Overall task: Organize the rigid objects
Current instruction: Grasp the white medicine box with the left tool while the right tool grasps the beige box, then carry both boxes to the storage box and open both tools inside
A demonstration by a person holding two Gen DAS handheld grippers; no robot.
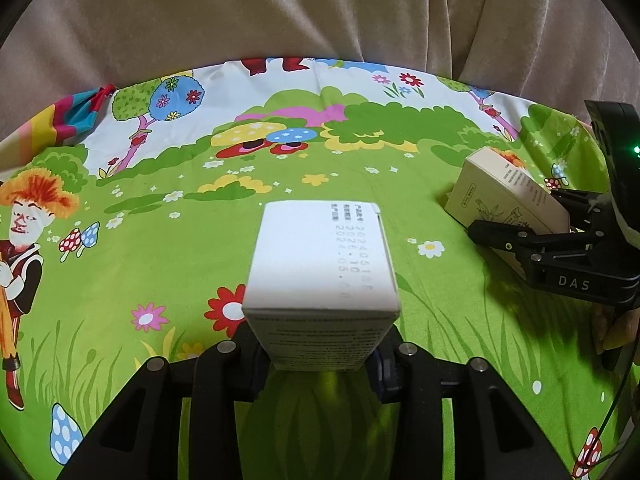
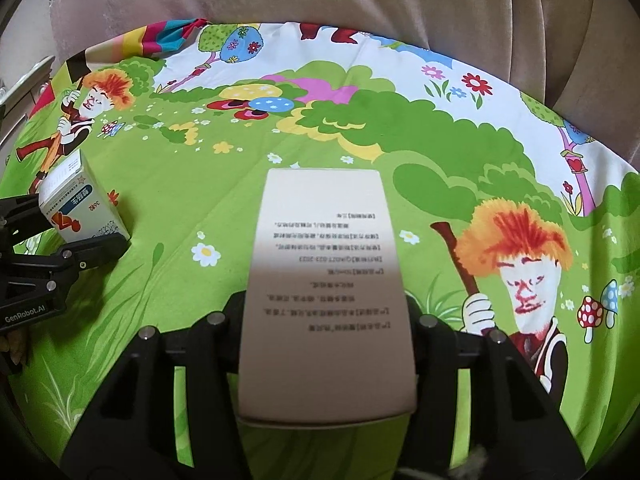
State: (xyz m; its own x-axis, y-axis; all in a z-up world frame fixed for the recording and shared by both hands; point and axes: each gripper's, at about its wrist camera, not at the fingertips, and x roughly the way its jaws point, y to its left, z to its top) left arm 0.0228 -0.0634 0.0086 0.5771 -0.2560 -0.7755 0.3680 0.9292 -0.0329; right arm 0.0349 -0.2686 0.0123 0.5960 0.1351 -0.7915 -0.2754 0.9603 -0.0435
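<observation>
A white box (image 1: 320,264) with printed date digits on its side lies lengthwise between the fingers of my left gripper (image 1: 320,344), and the pads press on its two sides. In the right wrist view the same white box (image 2: 84,212) shows a blue and red label, with its far end down near the cloth in my left gripper (image 2: 68,224). A longer beige box (image 2: 326,280) with lines of small print is clamped in my right gripper (image 2: 326,320). From the left wrist view that beige box (image 1: 500,192) tilts down to the cloth in the right gripper (image 1: 532,220).
A bright green cartoon tablecloth (image 1: 160,248) with flowers, mushrooms and figures covers the table. Beige draped fabric (image 1: 280,12) hangs behind the table's far edge. A person's fingers (image 1: 616,332) hold the right gripper's handle. A knotted cloth corner (image 2: 176,36) lies at the far left.
</observation>
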